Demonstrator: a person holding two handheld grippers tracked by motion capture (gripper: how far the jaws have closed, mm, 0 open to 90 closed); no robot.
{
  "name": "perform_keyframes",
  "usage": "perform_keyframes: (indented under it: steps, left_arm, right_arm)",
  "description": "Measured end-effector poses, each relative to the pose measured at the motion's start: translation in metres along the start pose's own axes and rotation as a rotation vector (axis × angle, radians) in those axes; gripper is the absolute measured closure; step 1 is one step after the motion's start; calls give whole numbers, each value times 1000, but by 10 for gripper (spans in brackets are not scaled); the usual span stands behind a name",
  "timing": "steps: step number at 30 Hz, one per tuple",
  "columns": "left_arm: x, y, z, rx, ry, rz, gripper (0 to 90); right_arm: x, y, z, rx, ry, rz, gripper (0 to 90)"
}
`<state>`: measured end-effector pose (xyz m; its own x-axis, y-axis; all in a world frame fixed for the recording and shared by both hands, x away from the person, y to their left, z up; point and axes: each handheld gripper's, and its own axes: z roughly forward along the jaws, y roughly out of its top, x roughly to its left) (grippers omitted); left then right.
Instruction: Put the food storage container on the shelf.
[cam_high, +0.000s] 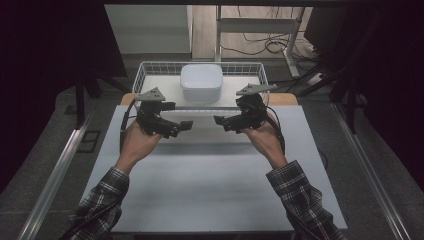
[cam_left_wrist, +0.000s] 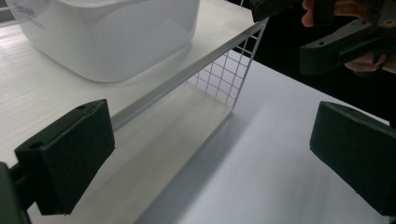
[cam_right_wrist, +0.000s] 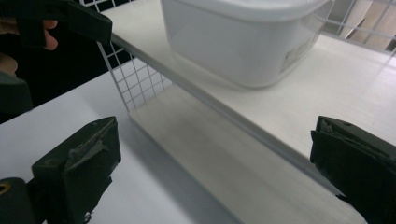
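Both sets of fingers wide open, nothing between them. White tub (cam_high: 201, 82) sitting in the wire basket (cam_high: 142, 75) at the bench's (cam_high: 210, 190) far edge. Best bring left gripper (cam_high: 187, 125) and right gripper (cam_high: 218, 120) level, over the rim, squarely onto opposite tub walls.

Bare table (cam_high: 210, 185) free in front, wire basket (cam_high: 145, 70) wall ahead (probably low), white tub (cam_high: 201, 82) inside

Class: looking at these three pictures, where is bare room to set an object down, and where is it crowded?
Free: the white table between the forearms and its near edge. Crowded: around the white tub in the wire-sided tray, and the tray's front, where the left gripper and right gripper hover.
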<state>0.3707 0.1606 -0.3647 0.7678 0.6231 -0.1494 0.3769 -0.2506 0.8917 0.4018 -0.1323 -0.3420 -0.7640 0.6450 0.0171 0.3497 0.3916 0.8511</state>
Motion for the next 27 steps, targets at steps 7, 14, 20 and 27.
perform_keyframes:
  steps: [7, 14, 20, 27]
  left_arm:
    - [-4, -7, -2, 2, -16, -9, 0]
    - [-6, -14, -4, -1, -22, -12, 0]
    - [-17, -25, -2, 18, 11, 65, 7]
    - [-25, -39, -1, 8, -17, 51, 6]
  right_arm:
    - [-4, -11, -5, 23, -5, 11, 10]
    - [-2, -19, -13, 21, -9, 10, 16]
    - [5, -29, -18, 11, -4, -5, 17]
    - [16, -41, -20, 9, 11, -29, 22]
